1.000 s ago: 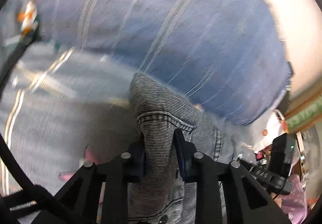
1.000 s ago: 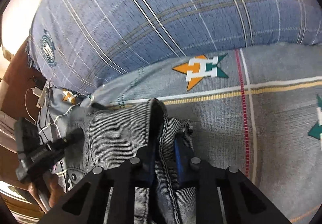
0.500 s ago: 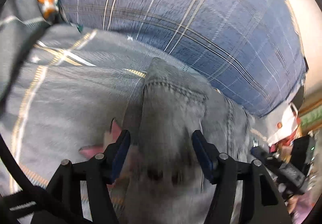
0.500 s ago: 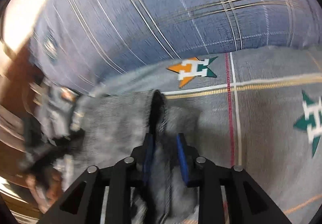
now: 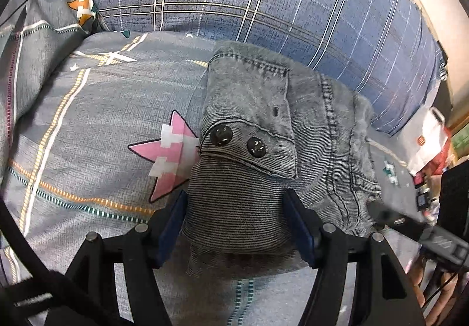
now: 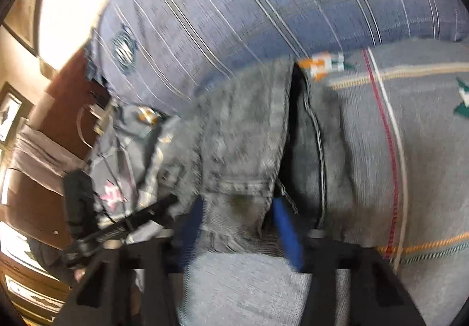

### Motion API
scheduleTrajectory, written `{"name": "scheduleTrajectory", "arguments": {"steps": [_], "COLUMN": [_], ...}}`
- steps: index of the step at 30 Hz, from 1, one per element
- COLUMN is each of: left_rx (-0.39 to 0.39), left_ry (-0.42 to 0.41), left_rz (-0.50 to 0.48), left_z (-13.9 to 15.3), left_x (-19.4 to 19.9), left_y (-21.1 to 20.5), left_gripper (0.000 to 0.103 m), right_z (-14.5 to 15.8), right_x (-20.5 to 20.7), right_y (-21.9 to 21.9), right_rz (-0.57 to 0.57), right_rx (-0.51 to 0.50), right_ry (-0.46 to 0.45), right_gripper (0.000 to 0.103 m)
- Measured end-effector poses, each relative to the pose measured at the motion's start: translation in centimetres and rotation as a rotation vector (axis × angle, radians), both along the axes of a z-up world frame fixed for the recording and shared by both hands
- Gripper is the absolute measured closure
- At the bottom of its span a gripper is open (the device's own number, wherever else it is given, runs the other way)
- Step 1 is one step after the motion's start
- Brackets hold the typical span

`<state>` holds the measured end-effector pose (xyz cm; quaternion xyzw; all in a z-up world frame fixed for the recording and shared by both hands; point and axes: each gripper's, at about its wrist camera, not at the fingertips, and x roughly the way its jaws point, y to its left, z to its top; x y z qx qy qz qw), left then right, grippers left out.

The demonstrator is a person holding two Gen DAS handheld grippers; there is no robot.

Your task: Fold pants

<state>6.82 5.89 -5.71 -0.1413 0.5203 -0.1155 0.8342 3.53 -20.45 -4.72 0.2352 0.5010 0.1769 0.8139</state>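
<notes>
Both jaws have opened; pants point(image 5: 249, 126) lie between them.

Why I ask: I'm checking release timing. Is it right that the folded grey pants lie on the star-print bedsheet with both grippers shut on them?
Not quite. The pants do lie folded on the bedsheet, but the left gripper and right gripper are open, as each wrist view shows.

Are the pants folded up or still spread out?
Folded: the pants lie as a compact stacked bundle on the bedspread, waistband flap doubled over, between the open left gripper.
</notes>
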Motion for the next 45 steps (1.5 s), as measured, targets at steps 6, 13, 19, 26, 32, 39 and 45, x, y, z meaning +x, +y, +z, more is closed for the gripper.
{"name": "scheduleTrajectory", "arguments": {"steps": [6, 13, 19, 26, 32, 39, 45], "left_rx": [0.068, 0.192, 0.194, 0.315, 0.331, 0.371, 0.414], "left_ry": [-0.026, -0.095, -0.149, -0.282, -0.319, -0.375, -0.417], "left_rz": [0.013, 0.009, 0.047, 0.053, 0.080, 0.086, 0.108], "left_z": [-0.5, -0.5, 0.0, 1.6, 2.8, 3.8, 3.8], "left_x": [-0.5, -1.2, -2.8, -6.8, -10.7, -14.2, -15.8], "left_y": [-1.0, -2.5, -2.2, -3.1, -2.7, -3.0, -3.0], "left_gripper": [0.037, 0.036, 0.033, 0.031, 0.031, 0.031, 0.031], "right_z": [-1.5, -2.3, -2.3, -2.4, -0.3, 2.4, 3.3], "right_x": [0.5, 1.0, 0.1, -2.3, -6.5, -11.1, -11.9], "right_y": [0.9, 1.7, 0.5, -0.6, -0.4, 2.1, 3.6], "right_rz": [-0.001, 0.006, -0.041, -0.072, -0.054, -0.115, -0.090], "right_rx": [-0.154, -0.217, -0.126, -0.048, 0.015, -0.288, -0.340], "right_ry": [0.077, 0.081, 0.056, 0.031, -0.041, -0.196, -0.280], "right_gripper": [0.094, 0.094, 0.092, 0.080, 0.031, 0.031, 0.031]}}
